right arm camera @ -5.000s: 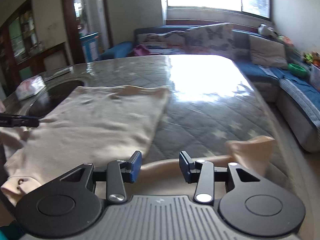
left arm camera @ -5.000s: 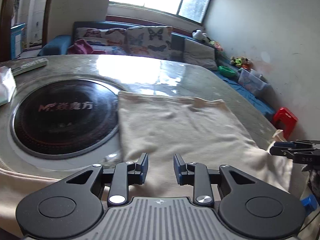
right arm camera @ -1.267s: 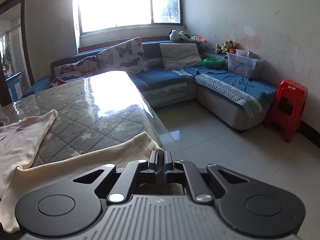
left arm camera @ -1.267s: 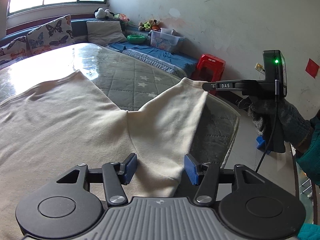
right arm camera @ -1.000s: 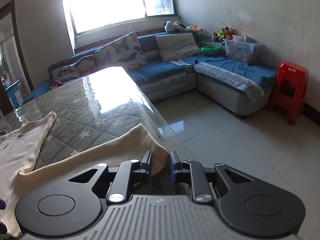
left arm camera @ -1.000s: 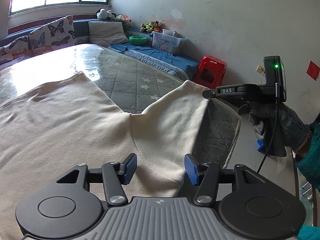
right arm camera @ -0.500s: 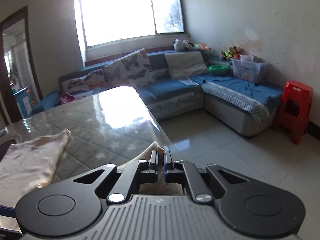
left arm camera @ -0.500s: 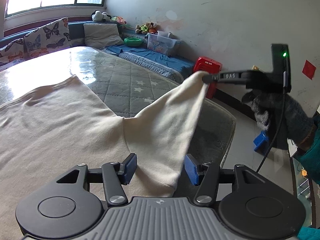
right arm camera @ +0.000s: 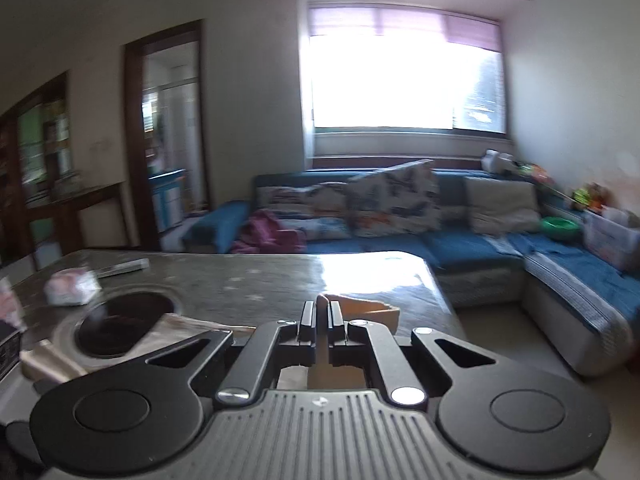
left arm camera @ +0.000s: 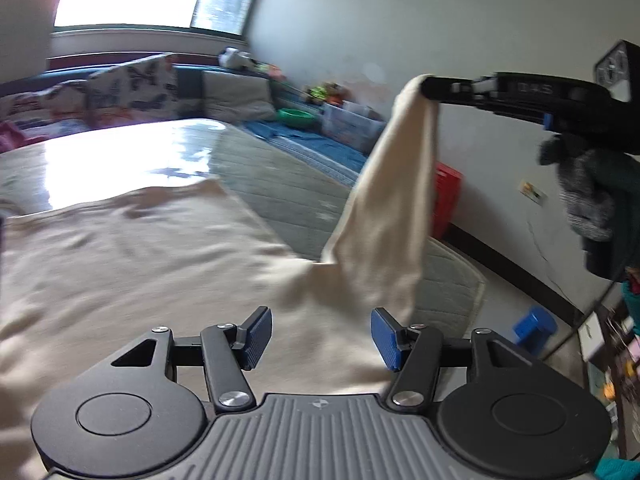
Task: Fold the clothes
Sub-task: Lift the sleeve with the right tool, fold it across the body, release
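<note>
A cream garment (left arm camera: 152, 264) is spread flat on the quilted table (left arm camera: 288, 184) ahead of and below the left gripper (left arm camera: 321, 334), whose blue-padded jaws are held wide apart with nothing between them. One sleeve (left arm camera: 396, 200) is lifted up and to the right, its end pinched in the closed right gripper (left arm camera: 430, 89). The fabric is judged light, soft and limp, draping freely, so it is best taken at a cuff, hem or corner. In the right wrist view only a small tuft of cloth (right arm camera: 322, 302) is seen between the shut jaws of that gripper (right arm camera: 322, 320); a dark round hob (right arm camera: 124, 322) and remote (right arm camera: 122, 267), absent from the left view, are shown there
</note>
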{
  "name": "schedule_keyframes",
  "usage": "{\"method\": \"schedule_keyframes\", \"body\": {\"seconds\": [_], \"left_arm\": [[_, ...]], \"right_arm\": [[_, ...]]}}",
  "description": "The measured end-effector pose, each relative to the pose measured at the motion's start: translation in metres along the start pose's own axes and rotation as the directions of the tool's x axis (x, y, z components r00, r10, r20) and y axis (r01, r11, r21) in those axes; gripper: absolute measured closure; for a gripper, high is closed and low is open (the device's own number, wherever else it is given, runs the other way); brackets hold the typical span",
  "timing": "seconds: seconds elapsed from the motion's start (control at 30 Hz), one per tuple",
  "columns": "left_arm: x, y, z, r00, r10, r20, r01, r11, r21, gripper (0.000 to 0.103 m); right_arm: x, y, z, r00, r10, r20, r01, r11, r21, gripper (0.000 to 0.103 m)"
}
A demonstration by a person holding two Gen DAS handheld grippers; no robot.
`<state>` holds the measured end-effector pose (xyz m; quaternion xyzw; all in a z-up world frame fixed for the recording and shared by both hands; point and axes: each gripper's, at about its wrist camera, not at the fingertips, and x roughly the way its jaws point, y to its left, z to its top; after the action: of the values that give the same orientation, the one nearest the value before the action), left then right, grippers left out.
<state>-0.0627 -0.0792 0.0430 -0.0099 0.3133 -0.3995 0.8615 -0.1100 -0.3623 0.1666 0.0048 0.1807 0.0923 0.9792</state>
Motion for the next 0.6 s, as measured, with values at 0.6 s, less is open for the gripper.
{"method": "schedule_keyframes", "body": {"seconds": [0.6], "left_arm": [[-0.091, 0.064, -0.052, 0.973, 0.230, 0.033, -0.216, 0.947, -0.237, 0.044]], "right_arm": [[0.092, 0.184, -0.051, 0.825, 0.449, -0.342, -0.530, 0.826, -0.193, 0.094]]}}
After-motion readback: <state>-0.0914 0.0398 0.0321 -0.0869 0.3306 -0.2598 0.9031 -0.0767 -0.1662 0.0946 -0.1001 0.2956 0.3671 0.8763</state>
